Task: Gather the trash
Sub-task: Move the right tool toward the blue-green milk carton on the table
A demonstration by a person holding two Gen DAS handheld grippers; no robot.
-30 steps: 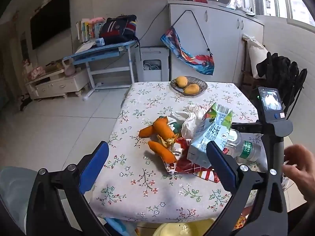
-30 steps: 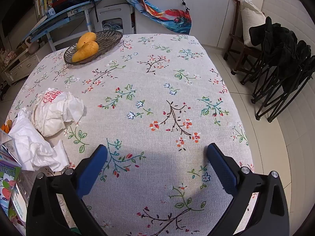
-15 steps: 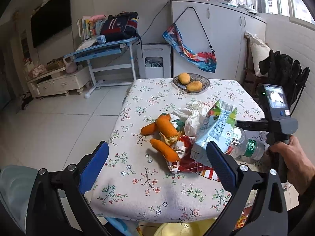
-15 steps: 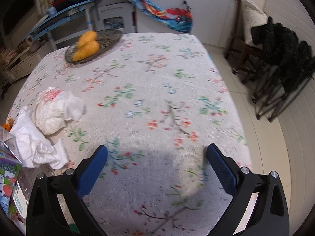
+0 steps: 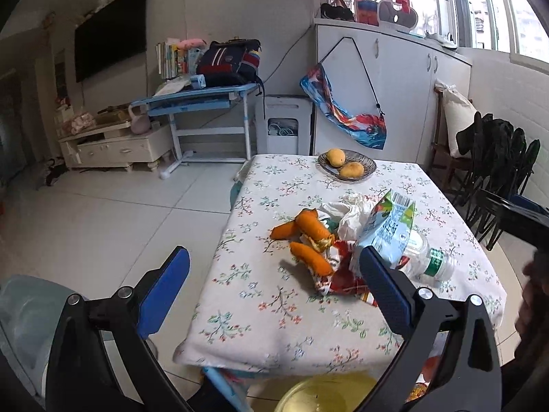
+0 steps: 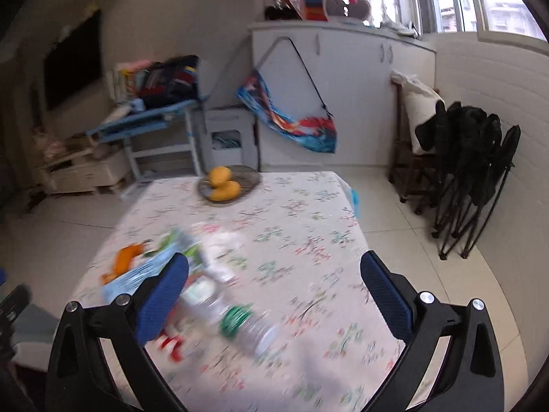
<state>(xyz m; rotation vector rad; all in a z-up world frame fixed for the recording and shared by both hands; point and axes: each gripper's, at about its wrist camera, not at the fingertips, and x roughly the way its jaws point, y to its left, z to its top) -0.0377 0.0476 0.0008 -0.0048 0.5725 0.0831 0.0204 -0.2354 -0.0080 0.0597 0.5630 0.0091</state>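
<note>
Right wrist view: right claw [image 6: 274,292] wide open, empty, w/ plastic bottle [image 6: 233,316] lying on table betw. fingers.

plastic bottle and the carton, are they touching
Touching. In the left wrist view the tilted carton leans over the plastic bottle lying on its side on the table, its lower edge resting against the bottle's body with no gap visible.

The desk [image 5: 260,295] cloth is white with little flowers. Orange peels [image 5: 310,228] lie by a blue-green carton [image 5: 386,233]. The bottle [image 5: 430,261] label is green. Yellow mangoes [image 5: 350,170] sit in a grey bowl [image 5: 370,166].
</note>
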